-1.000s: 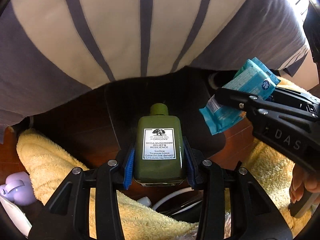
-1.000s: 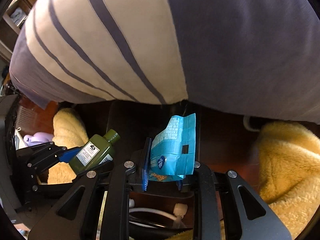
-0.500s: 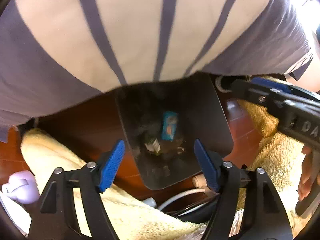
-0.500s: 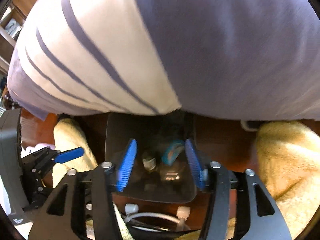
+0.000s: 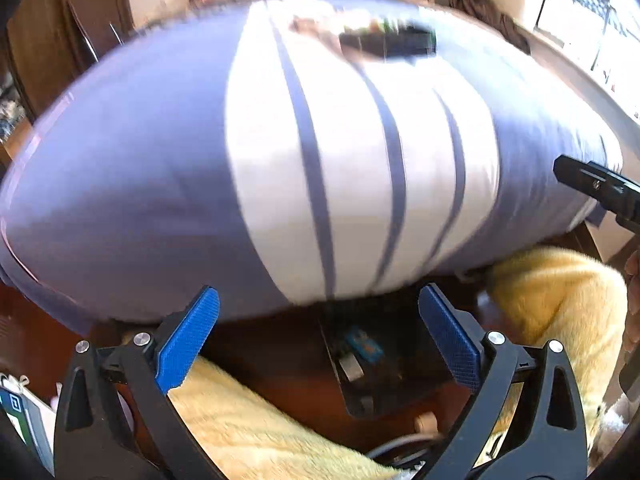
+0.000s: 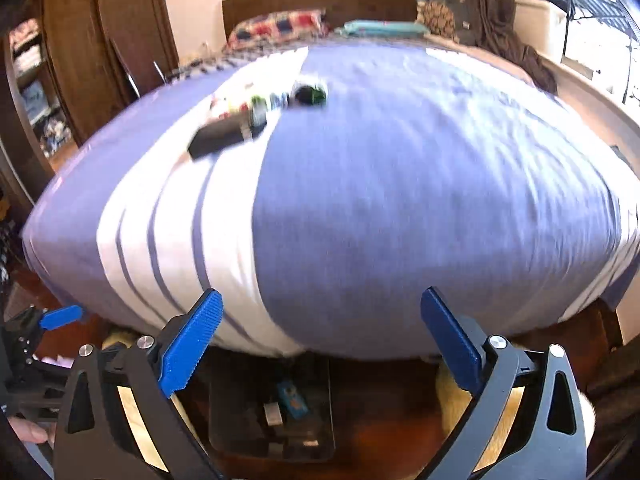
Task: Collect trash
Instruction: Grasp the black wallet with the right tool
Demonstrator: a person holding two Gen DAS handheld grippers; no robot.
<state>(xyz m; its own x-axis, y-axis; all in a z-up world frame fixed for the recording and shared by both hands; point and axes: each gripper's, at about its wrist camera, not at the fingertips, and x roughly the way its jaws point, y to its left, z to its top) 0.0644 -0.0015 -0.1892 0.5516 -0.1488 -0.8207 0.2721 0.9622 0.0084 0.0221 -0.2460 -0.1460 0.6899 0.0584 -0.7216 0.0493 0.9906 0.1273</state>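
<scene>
- L gripper [image 5: 320, 334]: jaws have just been opening, now fully apart, nothing between the pads.
- R gripper [image 6: 322, 336]: same, jaws have just been opening, now wide, empty.
- Trash bin [image 6: 224, 432]: dark, on the wood floor at the foot of the bed, directly below both grippers. Blue packet [image 6: 292, 398] lies inside, next to a pale-labelled item, prob the bottle, too blurred to confirm.
- Remaining trash: cluster of items [image 6: 260, 110] on top of the bed cover [image 6: 400, 200], far side, left of centre in R view. A dark flat box-like thing, sth green, small bits. Motion blur, can't ID each one.
- Yellow fluffy rug [image 5: 248, 420] on both sides of the bin; cable on the floor near it.
- Step in hand, my read: drop is done, next is reach over the bed for the next pickup.
- How to do it well:
  - keep jaws wide on approach, close only once the pads straddle the item
  - one item per gripper, pick targets well apart so the grippers don't clash
  - come down from above; soft cover will give, so don't dig the pads into the fabric or you pinch the sheet too
  - flat box: grip across the narrow side
  - round/green thing may roll on the cover, approach square.
- Risk: blurred cluster, re-check targets once the view is steady.
</scene>
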